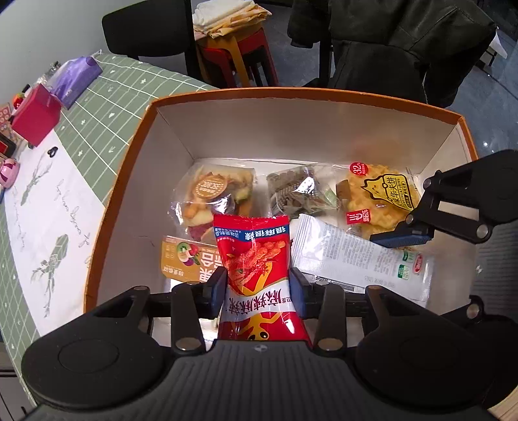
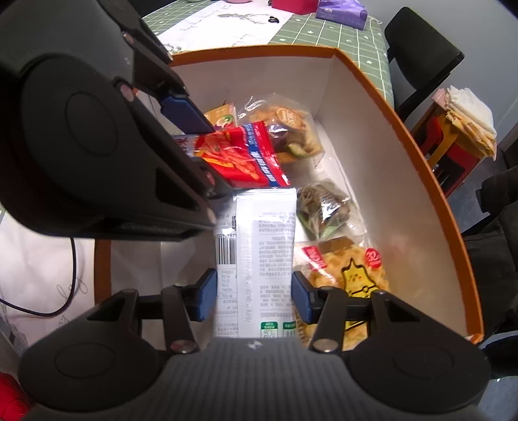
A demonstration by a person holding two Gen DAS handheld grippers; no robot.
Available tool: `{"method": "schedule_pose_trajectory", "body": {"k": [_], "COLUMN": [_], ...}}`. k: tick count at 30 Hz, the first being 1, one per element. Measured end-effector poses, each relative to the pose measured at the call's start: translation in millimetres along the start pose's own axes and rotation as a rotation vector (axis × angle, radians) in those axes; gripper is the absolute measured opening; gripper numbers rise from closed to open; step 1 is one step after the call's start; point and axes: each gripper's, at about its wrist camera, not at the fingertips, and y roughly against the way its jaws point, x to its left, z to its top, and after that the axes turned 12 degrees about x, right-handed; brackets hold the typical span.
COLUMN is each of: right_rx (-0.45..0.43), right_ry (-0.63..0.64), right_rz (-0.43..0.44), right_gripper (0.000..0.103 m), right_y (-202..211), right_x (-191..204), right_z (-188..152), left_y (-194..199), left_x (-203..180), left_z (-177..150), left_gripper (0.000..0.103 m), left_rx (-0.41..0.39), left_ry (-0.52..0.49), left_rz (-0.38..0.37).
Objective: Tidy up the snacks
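An orange-rimmed white box (image 1: 291, 94) (image 2: 404, 129) stands on the table with several snack packs in it. My left gripper (image 1: 257, 288) is over the box's near side, its blue pads pressed on a red snack packet (image 1: 252, 256) (image 2: 239, 155) that points down into the box. My right gripper (image 2: 254, 298) is shut on a long white packet (image 2: 265, 246) (image 1: 349, 259), which lies slanted just right of the red one. On the box floor lie a fruit-chip bag (image 1: 213, 197), a dark snack bag (image 1: 298, 194), a yellow waffle pack (image 1: 378, 200) and an orange pack (image 1: 184, 256).
The box sits on a green checked tablecloth (image 1: 106, 107) with a white runner. A red box (image 1: 35, 116) and a purple pack (image 1: 74, 77) lie at the table's far left. Behind are a black chair (image 1: 145, 29), a red stool (image 1: 236, 55) with folded cloth, and a dark jacket (image 1: 388, 42).
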Motion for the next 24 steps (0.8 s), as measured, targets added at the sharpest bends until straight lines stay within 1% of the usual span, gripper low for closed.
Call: {"method": "schedule_pose_trajectory", "body": {"k": [1, 4, 8, 10, 13, 14, 21, 24], "right_rx": [0.003, 0.011, -0.002, -0.014, -0.032, -0.04, -0.087, -0.108], "right_ry": [0.004, 0.002, 0.001, -0.003, -0.007, -0.01, -0.007, -0.006], "right_rz": [-0.003, -0.001, -0.015, -0.031, -0.05, -0.053, -0.064, -0.076], "right_gripper": [0.048, 0.05, 0.056, 0.06, 0.061, 0.062, 0.062, 0.062], "right_y": [-1.1, -1.2, 6.1, 11.4, 20.7, 24.4, 45.1, 54.1], "right_x": [1.0, 2.0, 3.3, 4.3, 5.3, 5.7, 17.6, 24.6], "right_z": [-1.5, -6.0, -10.2, -11.3, -14.4, -15.6, -26.6, -29.7], "left_y": [0.5, 1.5, 4.1, 7.8, 15.7, 18.8, 41.4, 51.6], "left_x": [0.9, 6.2, 13.5, 17.3, 24.2, 25.7, 26.5, 26.6], "left_z": [-0.5, -2.1, -4.2, -5.7, -7.9, -9.2, -27.3, -40.5], "left_gripper": [0.052, 0.057, 0.06, 0.061, 0.066, 0.067, 0.068, 0.068], "left_rx": [0.002, 0.014, 0.029, 0.024, 0.008, 0.0, -0.03, -0.042], "left_ry": [0.012, 0.048, 0.095, 0.126, 0.181, 0.191, 0.186, 0.179], "left_rz": [-0.008, -0.064, -0.111, -0.142, -0.216, -0.226, -0.167, -0.124]}}
